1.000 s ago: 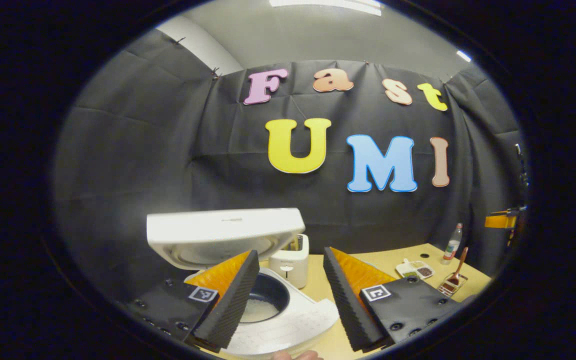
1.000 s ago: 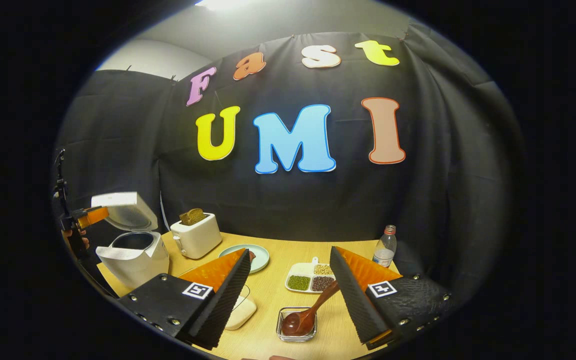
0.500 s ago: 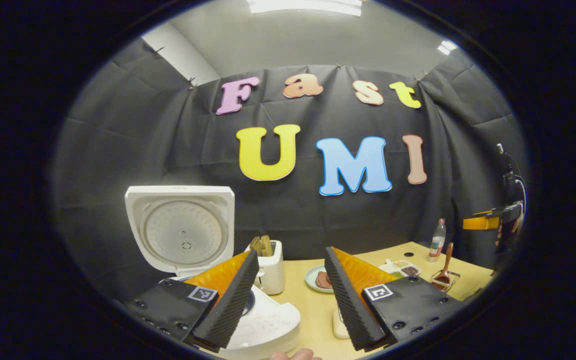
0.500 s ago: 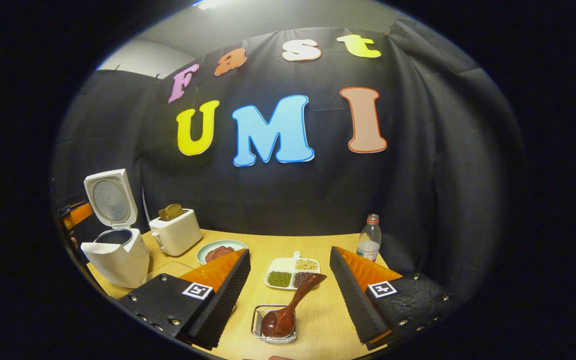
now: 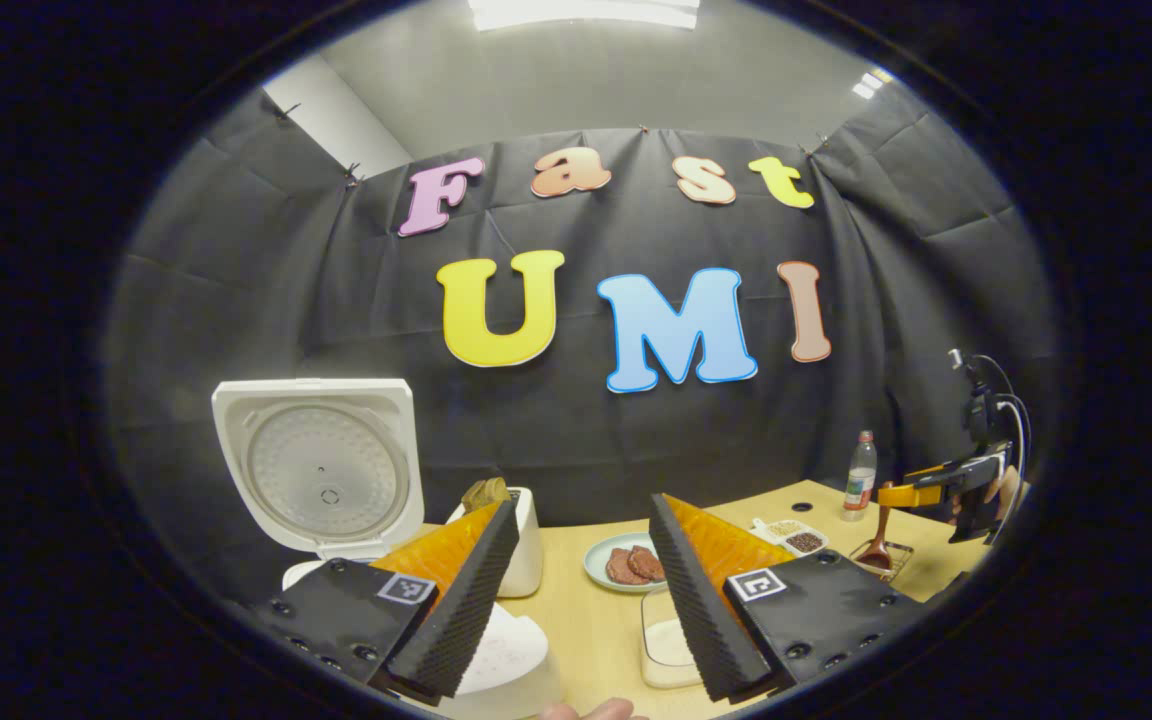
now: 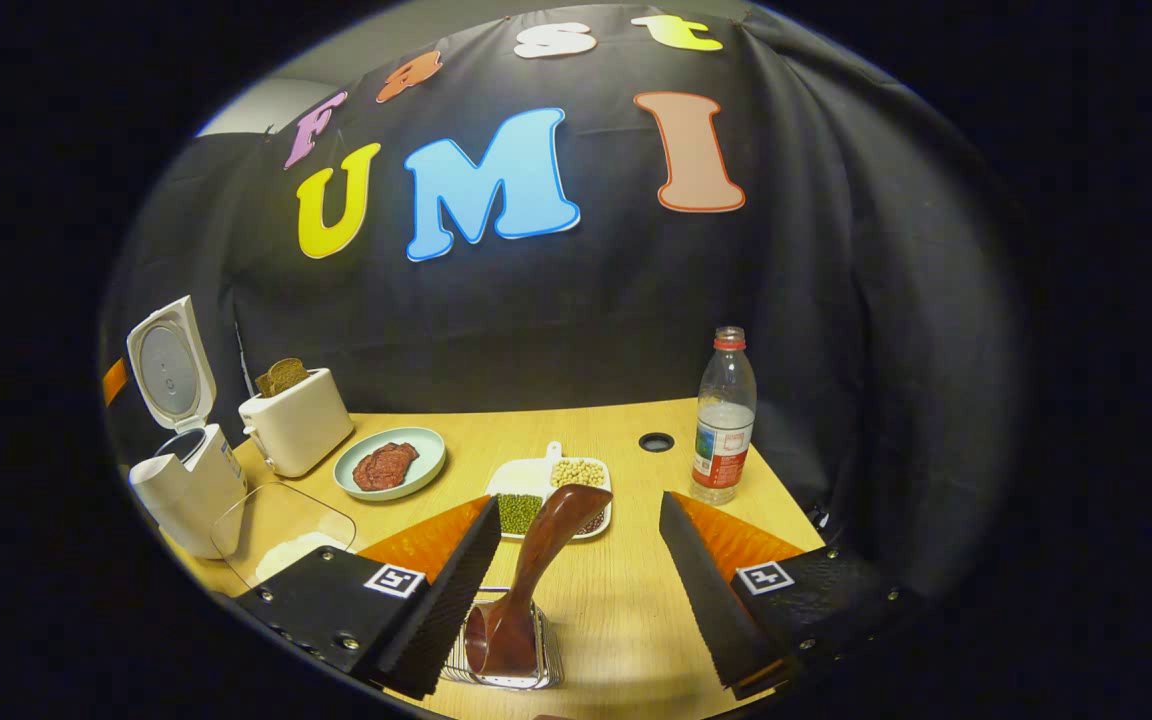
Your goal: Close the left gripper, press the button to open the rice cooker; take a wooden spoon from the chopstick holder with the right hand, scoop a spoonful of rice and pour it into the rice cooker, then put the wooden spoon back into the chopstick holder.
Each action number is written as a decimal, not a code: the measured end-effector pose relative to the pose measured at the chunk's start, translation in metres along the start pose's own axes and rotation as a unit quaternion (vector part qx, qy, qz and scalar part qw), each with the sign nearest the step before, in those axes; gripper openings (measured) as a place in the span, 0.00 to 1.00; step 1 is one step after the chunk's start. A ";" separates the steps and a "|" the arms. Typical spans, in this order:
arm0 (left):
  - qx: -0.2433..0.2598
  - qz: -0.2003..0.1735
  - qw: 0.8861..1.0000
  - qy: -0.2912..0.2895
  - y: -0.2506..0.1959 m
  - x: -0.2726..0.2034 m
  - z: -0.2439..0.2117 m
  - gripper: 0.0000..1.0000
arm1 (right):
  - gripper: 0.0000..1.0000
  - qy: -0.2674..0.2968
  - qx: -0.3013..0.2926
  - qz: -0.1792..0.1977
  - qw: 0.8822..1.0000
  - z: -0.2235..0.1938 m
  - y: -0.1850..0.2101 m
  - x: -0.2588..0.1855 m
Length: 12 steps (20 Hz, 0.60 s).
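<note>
**Progress.** Your rice cooker [image 5: 336,500] stood with its lid [image 5: 316,465] upright at 9 o'clock in the left gripper view, so I judged the button press done. You had not yet taken the wooden spoon [image 6: 526,580]: it stood in the chopstick holder [image 6: 501,660], a clear square container at 6 o'clock in the right gripper view, handle leaning toward 12 o'clock. Taking it, scooping, pouring and returning it remained.

**Tongs.**
- Your left gripper [image 5: 576,600] was released, fingers spread, grasping nothing.
- Your right gripper [image 6: 576,600] was released, fingers either side of the spoon handle and apart from it.

**Task items.**
- Rice container [image 6: 281,535], clear, white grain inside, at 8 o'clock in the right gripper view, just beside the cooker [image 6: 186,480].
- Spoon and holder [image 5: 881,555] at 4 o'clock in the left gripper view, with the other gripper [image 5: 936,490] just above.

**Other stock.** Toaster [image 6: 294,425], plate [image 6: 391,462], divided bean dish [image 6: 551,495], water bottle [image 6: 724,415], on the wooden table [image 6: 626,590].

**Hidden or unclear.**
- Cooker's inner pot: cut off behind your left finger [image 5: 451,600]; contents could not be told.
- Cooker button: could not be made out.
- Holder's lower edge: cut off at 6 o'clock.
- Spoon bowl: blurred through the holder wall.
</note>
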<state>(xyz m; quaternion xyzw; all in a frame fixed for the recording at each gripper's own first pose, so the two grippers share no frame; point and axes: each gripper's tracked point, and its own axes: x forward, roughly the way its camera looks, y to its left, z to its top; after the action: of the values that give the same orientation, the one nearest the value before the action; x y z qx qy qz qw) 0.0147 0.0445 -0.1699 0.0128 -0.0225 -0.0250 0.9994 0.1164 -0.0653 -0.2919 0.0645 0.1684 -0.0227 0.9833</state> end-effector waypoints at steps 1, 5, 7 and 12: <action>0.001 -0.002 1.000 -0.001 -0.001 0.000 -0.001 0.94 | 0.98 0.001 0.005 0.003 1.000 -0.003 0.001 0.007; -0.002 -0.006 1.000 0.002 -0.003 0.003 -0.001 0.94 | 0.92 0.003 0.015 -0.004 1.000 -0.003 0.003 0.033; -0.004 -0.008 1.000 0.003 -0.001 0.005 0.004 0.94 | 0.83 0.005 0.017 -0.004 1.000 -0.004 0.004 0.041; -0.006 -0.026 1.000 0.006 0.005 0.015 0.016 0.91 | 0.27 0.030 0.101 0.064 0.992 -0.005 0.042 0.029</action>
<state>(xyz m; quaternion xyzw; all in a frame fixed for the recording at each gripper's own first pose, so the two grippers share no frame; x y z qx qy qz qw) 0.0286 0.0480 -0.1530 0.0077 -0.0162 -0.0514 0.9985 0.1448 -0.0243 -0.3009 0.1751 0.1905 0.0252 0.9656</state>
